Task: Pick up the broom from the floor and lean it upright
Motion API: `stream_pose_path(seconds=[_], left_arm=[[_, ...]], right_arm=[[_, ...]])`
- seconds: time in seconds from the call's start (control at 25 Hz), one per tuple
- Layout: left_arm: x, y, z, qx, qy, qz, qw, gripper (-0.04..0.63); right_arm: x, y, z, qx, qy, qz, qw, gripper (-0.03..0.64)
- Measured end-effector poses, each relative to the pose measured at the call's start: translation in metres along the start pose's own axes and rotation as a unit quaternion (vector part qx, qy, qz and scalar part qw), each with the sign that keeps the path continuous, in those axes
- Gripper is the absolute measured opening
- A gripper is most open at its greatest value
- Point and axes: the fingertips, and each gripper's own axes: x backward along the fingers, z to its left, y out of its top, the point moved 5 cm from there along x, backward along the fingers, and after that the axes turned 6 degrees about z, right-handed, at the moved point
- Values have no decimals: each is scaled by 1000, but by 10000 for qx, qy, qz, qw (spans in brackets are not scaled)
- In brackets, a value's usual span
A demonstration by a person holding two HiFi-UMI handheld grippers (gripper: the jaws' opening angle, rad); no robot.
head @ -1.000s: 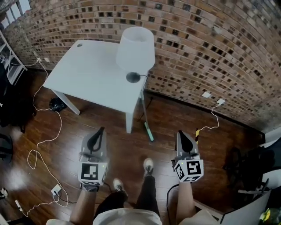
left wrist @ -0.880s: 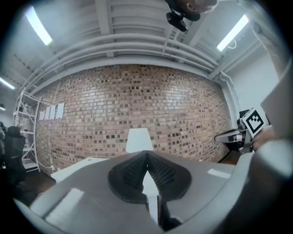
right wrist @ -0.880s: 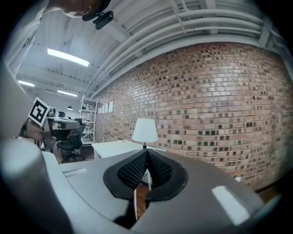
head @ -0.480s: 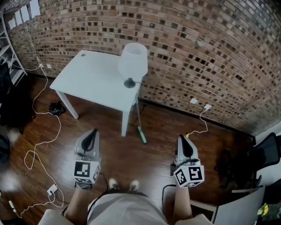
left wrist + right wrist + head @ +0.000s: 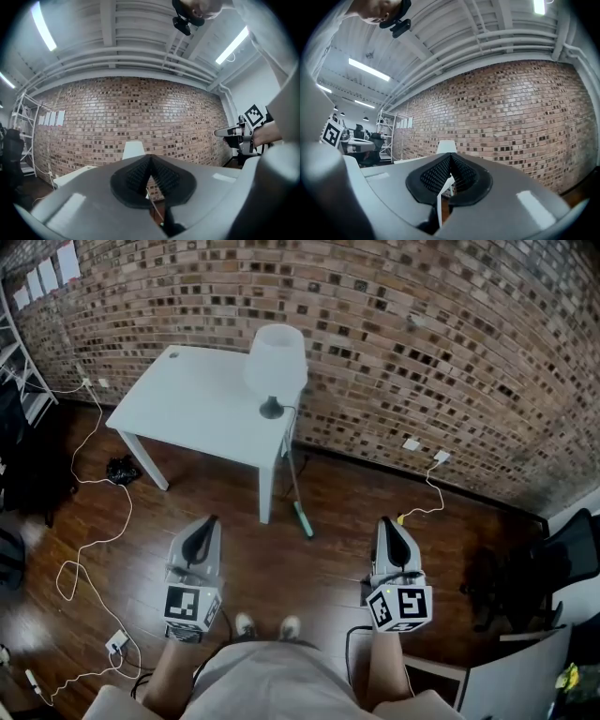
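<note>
The broom (image 5: 298, 495) stands tilted against the white table's front right corner. Its green head (image 5: 304, 520) rests on the wood floor and its thin handle runs up by the table leg. Neither gripper touches it. My left gripper (image 5: 205, 522) is held level in front of me, left of the broom, shut and empty. My right gripper (image 5: 387, 524) is level on the broom's right, shut with nothing between its pads. In the left gripper view the shut jaws (image 5: 150, 160) face the brick wall, and the right gripper (image 5: 234, 133) shows at the side.
A white table (image 5: 178, 395) with a white lamp (image 5: 276, 360) stands against the brick wall (image 5: 441, 343). White cables (image 5: 89, 545) and a power strip (image 5: 117, 643) lie on the floor at left. A black chair (image 5: 558, 563) is at right, shelving (image 5: 17, 371) at left.
The person's feet have drawn back and together, and the table and broom now sit a little farther off. Both grippers stay shut and empty in front of the person.
</note>
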Motion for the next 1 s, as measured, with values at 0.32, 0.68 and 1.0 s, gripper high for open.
stream_pose_path(seconds=[0.32, 0.68, 1.0], left_arm=[[11, -7, 20, -99, 63, 144, 9998, 0], [67, -26, -7, -333, -208, 485, 9981, 0], [126, -30, -93, -280, 134, 388, 9988, 0]], right_arm=[[7, -2, 18, 274, 82, 88, 9996, 12], [49, -35, 39, -39, 186, 186, 9996, 12], [132, -38, 38, 338, 655, -94, 9972, 12]])
